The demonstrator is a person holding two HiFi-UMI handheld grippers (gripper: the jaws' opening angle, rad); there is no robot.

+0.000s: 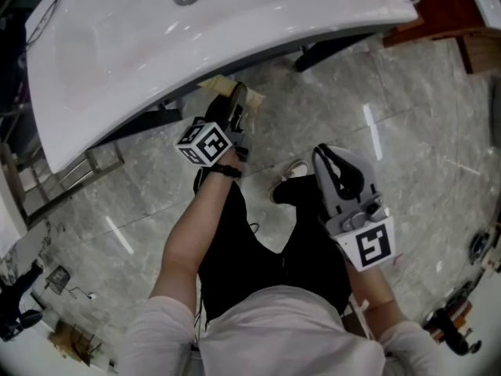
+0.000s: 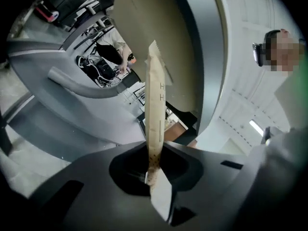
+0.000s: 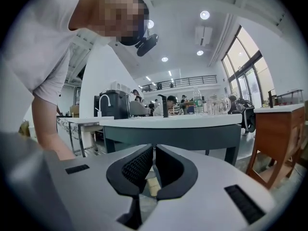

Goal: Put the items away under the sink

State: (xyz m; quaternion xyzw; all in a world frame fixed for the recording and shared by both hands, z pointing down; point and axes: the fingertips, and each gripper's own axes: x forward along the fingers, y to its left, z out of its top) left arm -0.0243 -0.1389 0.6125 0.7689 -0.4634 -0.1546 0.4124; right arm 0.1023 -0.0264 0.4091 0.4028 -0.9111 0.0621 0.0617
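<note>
My left gripper [image 1: 235, 102] reaches under the front edge of the white sink basin [image 1: 235, 30] and is shut on a flat tan paper packet [image 1: 213, 84]. In the left gripper view the packet [image 2: 155, 109] stands edge-on between the jaws of the left gripper [image 2: 154, 173], rising toward the basin's pale underside [image 2: 159, 37] and its dark grey frame [image 2: 72, 85]. My right gripper [image 1: 322, 153] hangs lower, over the person's knees, pointing up at the sink. In its own view the right gripper [image 3: 154, 150] has its ribbed pads pressed together with nothing between them.
The floor [image 1: 407, 155] is grey marble tile. A wooden cabinet [image 1: 442, 22] stands right of the sink, and a metal rack [image 1: 55, 180] sits low at its left. The person's dark trousers and a shoe [image 1: 288, 172] lie below the grippers.
</note>
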